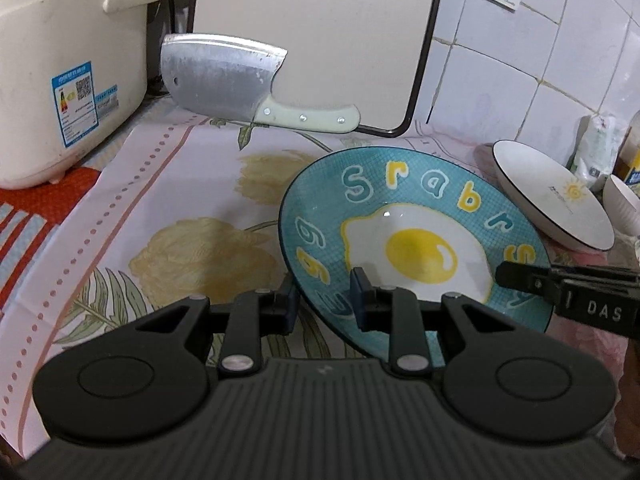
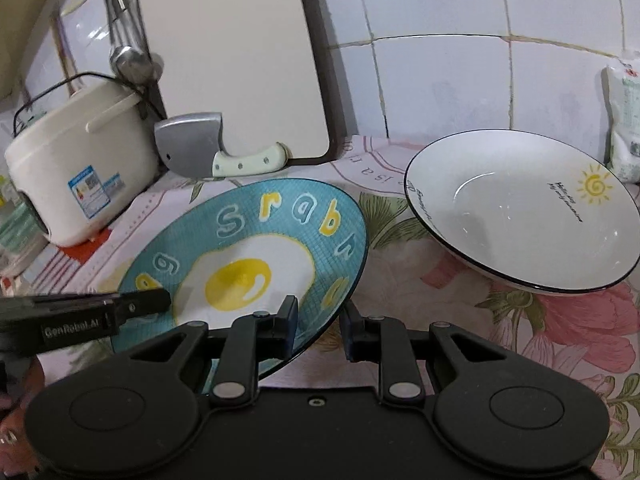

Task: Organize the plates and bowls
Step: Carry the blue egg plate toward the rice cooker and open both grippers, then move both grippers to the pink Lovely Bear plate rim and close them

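From the left wrist view, the left gripper [image 1: 324,300] is clamping the near-left rim of the blue egg plate [image 1: 416,248], 1 pad under the rim and 1 on the inner face, jaws narrow around the thin edge. The plate is tilting above the floral cloth [image 1: 180,216], its far side appearing to be off the surface. The right gripper [image 1: 516,278] is reaching in from the right and biting the opposite rim. Beyond it, the white sun plate [image 1: 556,196] is sitting near the tiled wall, with part of a white bowl [image 1: 622,204] just beside it at the frame edge. From the right wrist view, the right gripper [image 2: 318,326] is pinching the plate's near-right rim, jaws narrow, while the left gripper [image 2: 156,300] is holding the other side. The white sun plate [image 2: 520,216] is lying close by on the right, apart from the blue one. As a judgement, the sorting is looking early: 1 plate is being carried by 2 grippers, nothing is stacked yet, and the bowl is waiting untouched.
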`<state>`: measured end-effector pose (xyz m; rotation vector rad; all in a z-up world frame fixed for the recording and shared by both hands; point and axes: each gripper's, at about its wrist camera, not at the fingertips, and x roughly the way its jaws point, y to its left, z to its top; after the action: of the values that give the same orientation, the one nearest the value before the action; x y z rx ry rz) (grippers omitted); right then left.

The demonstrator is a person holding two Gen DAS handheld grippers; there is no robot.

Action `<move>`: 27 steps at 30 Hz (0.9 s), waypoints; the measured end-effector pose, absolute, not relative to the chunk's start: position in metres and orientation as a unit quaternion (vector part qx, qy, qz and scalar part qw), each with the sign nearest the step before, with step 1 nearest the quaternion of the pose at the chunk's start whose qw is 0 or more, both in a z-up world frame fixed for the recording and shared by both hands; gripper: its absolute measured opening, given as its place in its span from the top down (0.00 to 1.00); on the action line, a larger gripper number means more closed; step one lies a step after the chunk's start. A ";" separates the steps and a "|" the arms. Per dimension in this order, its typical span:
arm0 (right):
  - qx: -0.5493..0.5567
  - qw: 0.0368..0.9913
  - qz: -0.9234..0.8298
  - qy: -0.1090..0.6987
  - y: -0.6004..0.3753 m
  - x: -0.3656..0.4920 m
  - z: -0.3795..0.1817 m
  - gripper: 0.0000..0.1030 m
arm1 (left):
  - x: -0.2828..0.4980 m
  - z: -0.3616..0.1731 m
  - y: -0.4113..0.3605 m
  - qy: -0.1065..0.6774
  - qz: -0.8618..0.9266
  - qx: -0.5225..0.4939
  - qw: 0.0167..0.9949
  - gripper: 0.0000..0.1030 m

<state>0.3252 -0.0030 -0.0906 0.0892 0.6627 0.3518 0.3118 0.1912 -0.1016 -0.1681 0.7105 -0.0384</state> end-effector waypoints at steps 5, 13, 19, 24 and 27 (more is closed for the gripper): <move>0.059 0.924 0.190 0.326 -0.016 0.316 -0.082 0.68 | 0.299 -0.092 0.187 0.352 -0.012 -0.070 0.933 0.57; 0.035 0.926 0.206 0.315 -0.039 0.273 -0.045 0.52 | 0.259 -0.062 0.167 0.356 -0.015 -0.025 0.934 0.35; 0.010 0.928 0.215 0.304 -0.054 0.231 -0.022 0.52 | 0.222 -0.040 0.147 0.351 -0.034 0.017 0.935 0.30; 0.009 0.927 0.215 0.307 -0.063 0.194 0.001 0.52 | 0.192 -0.018 0.136 0.347 -0.058 0.024 0.936 0.24; 0.004 0.926 0.225 0.303 -0.067 0.167 0.018 0.50 | 0.179 -0.007 0.133 0.354 -0.072 0.017 0.932 0.23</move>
<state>0.1667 -0.0673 0.0177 0.0074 0.6216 0.4609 0.1792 0.1335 -0.0074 0.0358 0.7237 -0.1481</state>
